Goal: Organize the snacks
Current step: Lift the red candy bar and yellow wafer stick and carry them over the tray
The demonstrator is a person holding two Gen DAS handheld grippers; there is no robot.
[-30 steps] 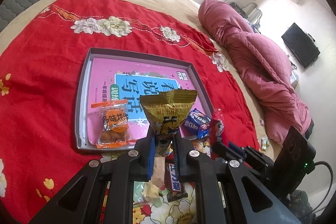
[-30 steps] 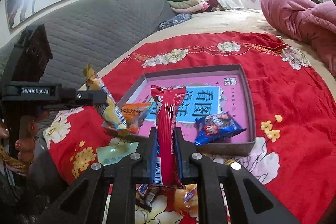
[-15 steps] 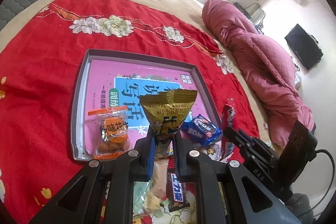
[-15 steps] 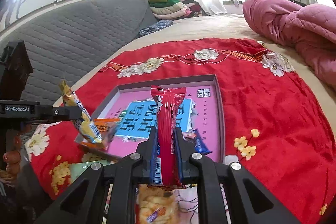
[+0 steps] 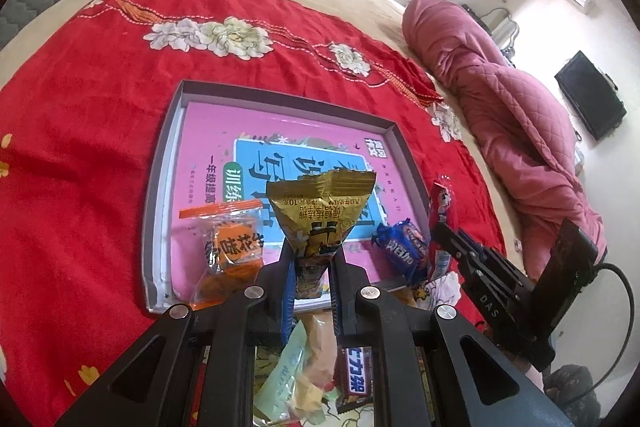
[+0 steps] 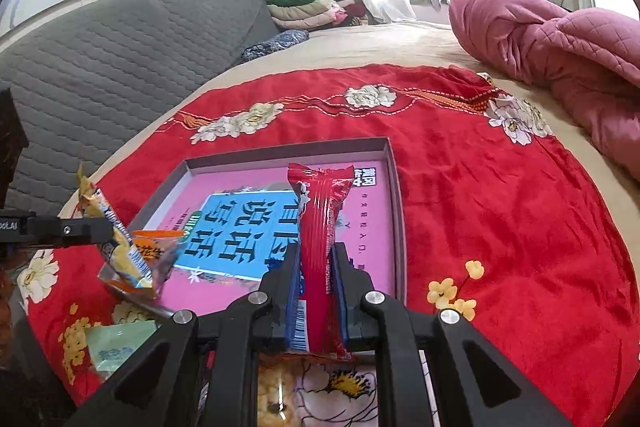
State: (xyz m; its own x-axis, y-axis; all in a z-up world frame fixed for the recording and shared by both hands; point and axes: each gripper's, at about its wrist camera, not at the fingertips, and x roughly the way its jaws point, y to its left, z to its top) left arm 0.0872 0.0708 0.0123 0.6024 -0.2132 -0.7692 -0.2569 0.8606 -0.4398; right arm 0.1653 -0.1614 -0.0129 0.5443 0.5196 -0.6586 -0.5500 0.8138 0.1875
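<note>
My left gripper (image 5: 312, 259) is shut on a gold snack packet (image 5: 320, 203), held upright over the near edge of the grey tray (image 5: 160, 195). The tray holds a pink book, an orange packet (image 5: 232, 247) at its near left and a blue cookie packet (image 5: 402, 251) at its near right. My right gripper (image 6: 316, 263) is shut on a long red packet (image 6: 320, 219), which stands above the tray's (image 6: 398, 219) near right part. The right wrist view shows the left gripper (image 6: 100, 227) with the gold packet (image 6: 116, 247) beside the orange packet (image 6: 156, 247).
Loose snacks lie on the red flowered blanket (image 5: 80, 107) before the tray: a dark chocolate bar (image 5: 356, 375), a pale green packet (image 5: 284, 367) and a bag of yellow crisps (image 6: 276, 395). A pink quilt (image 5: 520, 115) is bunched at the right. A grey headboard (image 6: 100, 59) rises behind.
The right gripper has carried the red packet forward over the tray, and the blue packet is now hidden behind its fingers. The left gripper has eased slightly closer to the tray.
</note>
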